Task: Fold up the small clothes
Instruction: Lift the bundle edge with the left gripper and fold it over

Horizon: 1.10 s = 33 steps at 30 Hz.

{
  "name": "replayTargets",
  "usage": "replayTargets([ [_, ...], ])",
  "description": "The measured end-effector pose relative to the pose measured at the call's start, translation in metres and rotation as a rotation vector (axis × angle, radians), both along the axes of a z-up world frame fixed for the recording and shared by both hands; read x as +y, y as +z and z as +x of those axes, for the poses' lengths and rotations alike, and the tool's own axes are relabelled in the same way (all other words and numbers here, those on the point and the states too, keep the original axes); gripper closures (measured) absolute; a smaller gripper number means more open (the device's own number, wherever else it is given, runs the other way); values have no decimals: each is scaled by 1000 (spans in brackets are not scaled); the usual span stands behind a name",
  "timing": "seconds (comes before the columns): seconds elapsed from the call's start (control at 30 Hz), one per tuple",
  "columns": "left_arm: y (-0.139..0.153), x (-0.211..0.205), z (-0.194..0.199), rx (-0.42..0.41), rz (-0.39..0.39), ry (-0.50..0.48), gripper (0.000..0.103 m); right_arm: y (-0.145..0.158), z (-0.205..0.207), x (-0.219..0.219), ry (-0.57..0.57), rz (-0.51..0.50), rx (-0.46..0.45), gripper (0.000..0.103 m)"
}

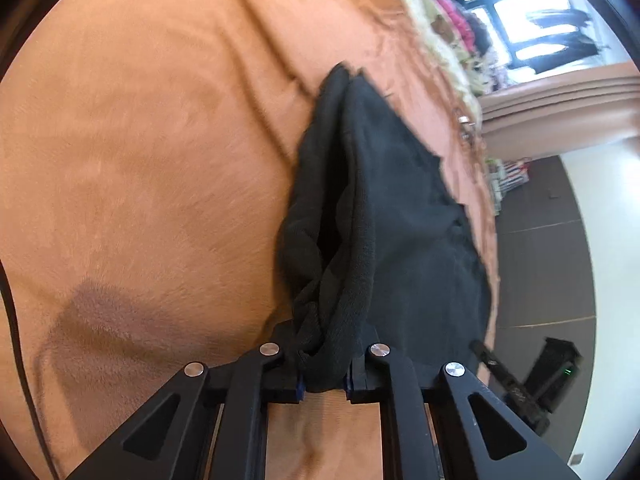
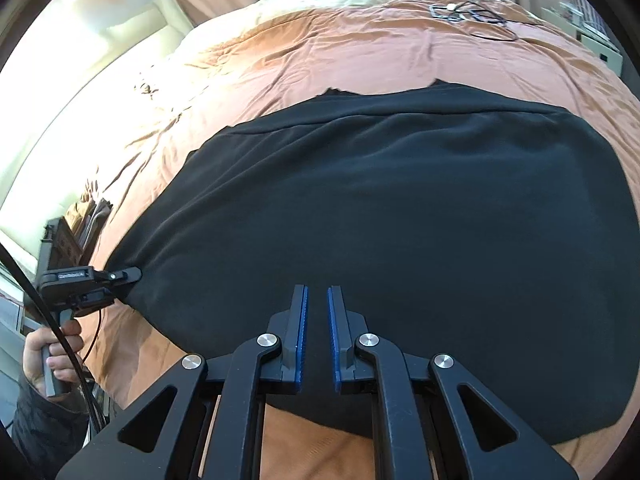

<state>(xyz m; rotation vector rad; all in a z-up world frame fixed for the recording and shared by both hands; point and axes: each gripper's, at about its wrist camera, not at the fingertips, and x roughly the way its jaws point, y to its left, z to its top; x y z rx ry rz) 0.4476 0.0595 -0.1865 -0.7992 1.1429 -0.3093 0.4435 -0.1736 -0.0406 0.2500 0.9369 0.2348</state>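
Black fleece garment (image 2: 400, 240) lies spread on the orange bedspread (image 2: 320, 60) of a bed, filling the middle of the right wrist view from the lower left edge to the right edge, its long axis running across the frame and its far hem toward the top. The right tool (image 2: 317, 332) hovers over the garment's near part at lower centre, its blue-padded jaws drawn nearly together with only a narrow slit between them and no cloth caught there. At the left edge of that view the left tool (image 2: 130, 274), carried by a person's hand (image 2: 52, 356), bites the garment's left corner. In the left wrist view the same left tool (image 1: 325, 376) is clenched on a bunched wad of the garment (image 1: 384, 220) at bottom centre; from the jaws the cloth runs up the frame, widening and then tapering to a point in the upper middle, its long axis near vertical and leaning slightly right. Some cables (image 2: 476, 16) lie on the bedspread at upper right of the right wrist view, well apart from the garment.
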Motion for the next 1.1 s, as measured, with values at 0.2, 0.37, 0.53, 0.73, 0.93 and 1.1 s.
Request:
replayTargets([
  [0.2, 23, 3, -2, -71, -44, -12, 91, -32, 8, 27, 32, -58, 67, 99],
  [0.37, 30, -1, -2, -83, -79, -19, 91, -48, -13, 44, 63, -133, 66, 99],
  [0.53, 40, -5, -2, -112, -133, -25, 91, -46, -15, 44, 73, -120, 105, 99],
  [0.73, 56, -12, 3, -147, -179, -52, 91, -23, 5, 37, 67, -98, 73, 99],
  [0.93, 81, -29, 13, -214, -197, -107, 91, -40, 22, 34, 40, -49, 104, 99],
  [1.1, 103, -59, 27, -266, -204, -190, 91, -57, 10, 34, 32, 10, 94, 99],
])
